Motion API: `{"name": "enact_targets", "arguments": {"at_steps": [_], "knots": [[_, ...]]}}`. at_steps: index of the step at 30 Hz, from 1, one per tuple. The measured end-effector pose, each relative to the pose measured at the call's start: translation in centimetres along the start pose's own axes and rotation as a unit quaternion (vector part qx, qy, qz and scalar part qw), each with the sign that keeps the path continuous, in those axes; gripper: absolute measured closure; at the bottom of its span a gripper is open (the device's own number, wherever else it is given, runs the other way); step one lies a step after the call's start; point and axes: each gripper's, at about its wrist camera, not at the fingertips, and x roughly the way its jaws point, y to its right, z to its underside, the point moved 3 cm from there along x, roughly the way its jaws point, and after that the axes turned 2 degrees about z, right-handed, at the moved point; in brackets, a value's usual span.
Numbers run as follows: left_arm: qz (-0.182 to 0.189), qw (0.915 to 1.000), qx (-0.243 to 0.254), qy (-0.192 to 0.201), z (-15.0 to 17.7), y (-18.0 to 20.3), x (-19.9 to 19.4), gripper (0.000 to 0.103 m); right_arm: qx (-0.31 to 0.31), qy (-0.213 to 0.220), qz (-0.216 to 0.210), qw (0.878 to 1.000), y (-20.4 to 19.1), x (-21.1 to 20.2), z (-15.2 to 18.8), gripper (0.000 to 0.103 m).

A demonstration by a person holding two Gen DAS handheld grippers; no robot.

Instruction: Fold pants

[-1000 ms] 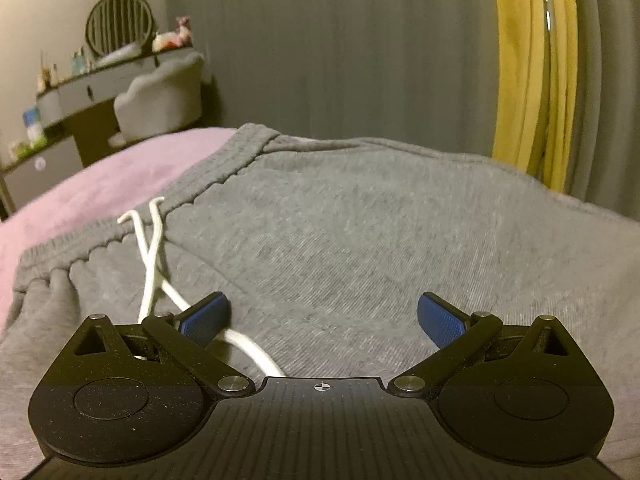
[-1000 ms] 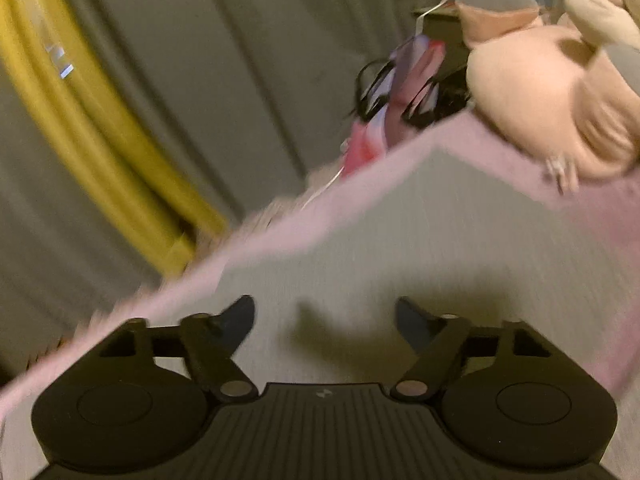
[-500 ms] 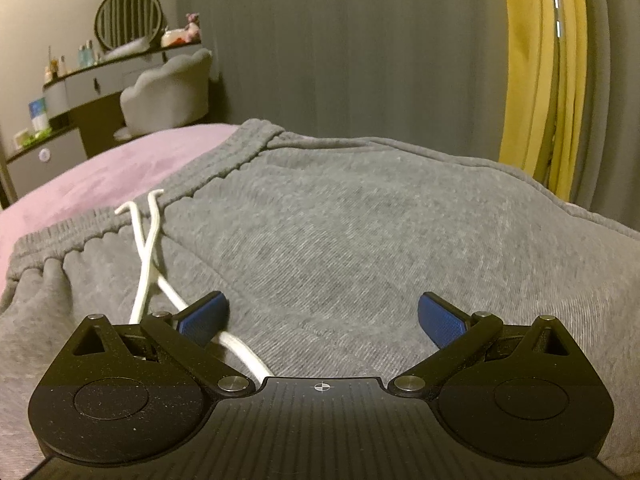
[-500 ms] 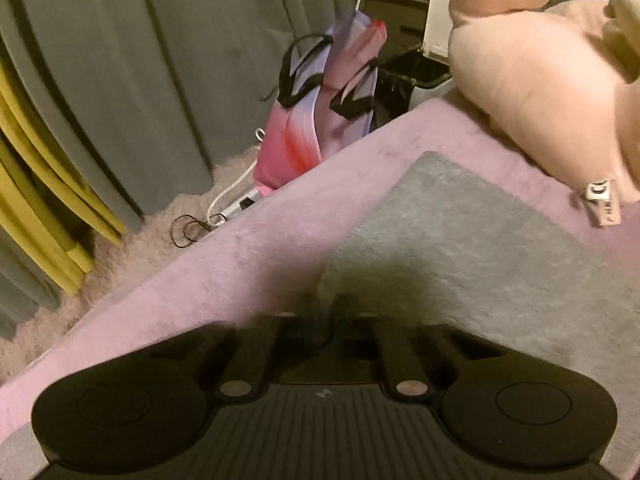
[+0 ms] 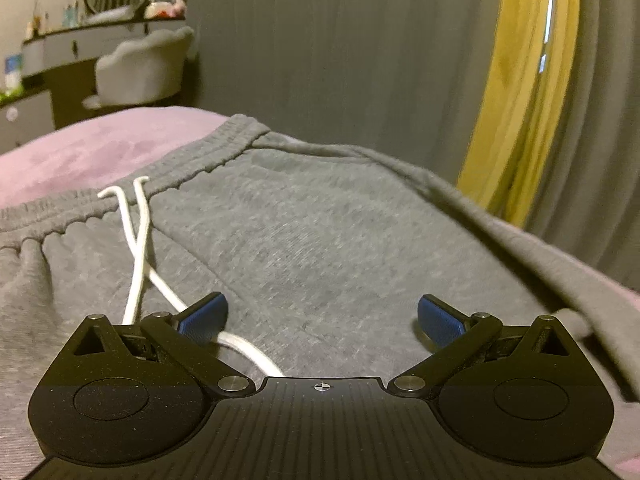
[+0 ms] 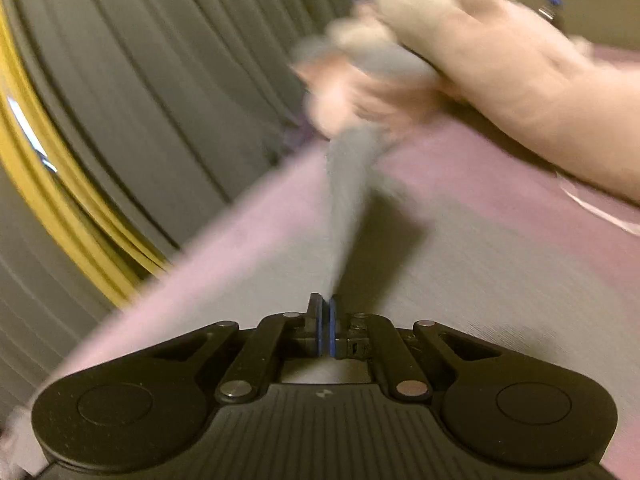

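Note:
Grey sweatpants lie spread on a pink bed, waistband toward the far left, with a white drawstring trailing back under my left finger. My left gripper is open and hovers low over the upper part of the pants, holding nothing. In the right wrist view my right gripper is shut on a fold of the grey pants fabric, which rises stretched and blurred from the jaws. The rest of the pant leg lies flat on the bed beyond.
The pink bed cover extends left. Grey curtains and a yellow curtain hang behind. A dresser with a white chair stands far left. A pale plush toy lies on the bed at the right.
My right gripper closed on the pant leg's edge and has lifted it, with the view swinging fast. My left gripper stayed open and shifted slightly over the pants.

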Motion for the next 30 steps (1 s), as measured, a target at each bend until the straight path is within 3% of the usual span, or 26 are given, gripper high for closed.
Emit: {"name": "enact_targets", "arguments": {"at_steps": [2,5,7,9,11,12,13,15,18,20,21,22,25,26,27,28,30], "knots": [[0.018,0.9998,-0.005,-0.008,-0.2,-0.1,-0.5,0.000,0.034,-0.030,0.006,0.999,2.7,0.7,0.9,0.095],[0.044,0.9987,-0.012,-0.024,-0.9,0.0,-1.2,0.000,0.135,-0.057,-0.043,0.988,5.0,1.8,0.6,0.083],[0.074,0.9960,-0.026,-0.043,-1.8,0.3,-1.5,0.000,0.168,-0.057,-0.076,0.981,5.2,2.4,0.8,0.052],[0.136,0.9883,-0.039,-0.057,-3.4,1.1,-1.5,0.000,0.197,-0.065,-0.094,0.974,5.3,3.6,1.1,0.045],[0.183,0.9796,-0.038,-0.073,-5.4,2.2,-0.6,0.000,0.230,-0.073,-0.119,0.963,5.5,5.5,1.1,0.045],[0.206,0.9743,-0.036,-0.083,-6.6,3.0,0.3,0.000,0.245,-0.075,-0.124,0.959,5.7,5.7,1.4,0.051],[0.221,0.9700,-0.039,-0.094,-7.8,3.7,1.3,0.000,0.254,-0.067,-0.140,0.955,5.4,5.7,1.6,0.070],[0.236,0.9641,-0.062,-0.106,-9.6,4.7,3.4,0.000,0.239,-0.059,-0.159,0.956,4.8,5.6,1.5,0.093],[0.252,0.9501,-0.104,-0.152,-10.9,6.2,7.4,0.000,0.212,-0.056,-0.156,0.963,4.3,5.7,1.3,0.091],[0.236,0.9455,-0.110,-0.196,-10.6,7.2,10.2,0.000,0.210,-0.055,-0.155,0.964,4.1,6.3,0.9,0.088],[0.222,0.9444,-0.116,-0.213,-10.1,7.5,11.4,0.004,0.212,-0.058,-0.156,0.963,4.1,6.5,0.8,0.085],[0.220,0.9407,-0.126,-0.226,-9.7,7.7,12.2,0.018,0.215,-0.058,-0.156,0.962,4.1,6.5,0.8,0.084],[0.214,0.9277,-0.169,-0.255,-9.0,7.8,14.5,0.031,0.216,-0.061,-0.156,0.962,4.4,6.8,0.5,0.084],[0.218,0.9249,-0.177,-0.256,-9.1,7.8,14.6,0.045,0.218,-0.062,-0.157,0.961,4.5,6.5,0.7,0.086],[0.228,0.9166,-0.191,-0.268,-9.1,7.9,14.7,0.099,0.222,-0.065,-0.156,0.960,5.0,6.3,1.0,0.095],[0.232,0.9085,-0.204,-0.282,-9.1,7.8,14.6,0.097,0.230,-0.066,-0.154,0.959,5.3,6.0,1.2,0.098],[0.240,0.9170,-0.193,-0.253,-10.1,7.5,12.6,0.096,0.244,-0.071,-0.156,0.955,5.7,5.7,1.1,0.098]]}}
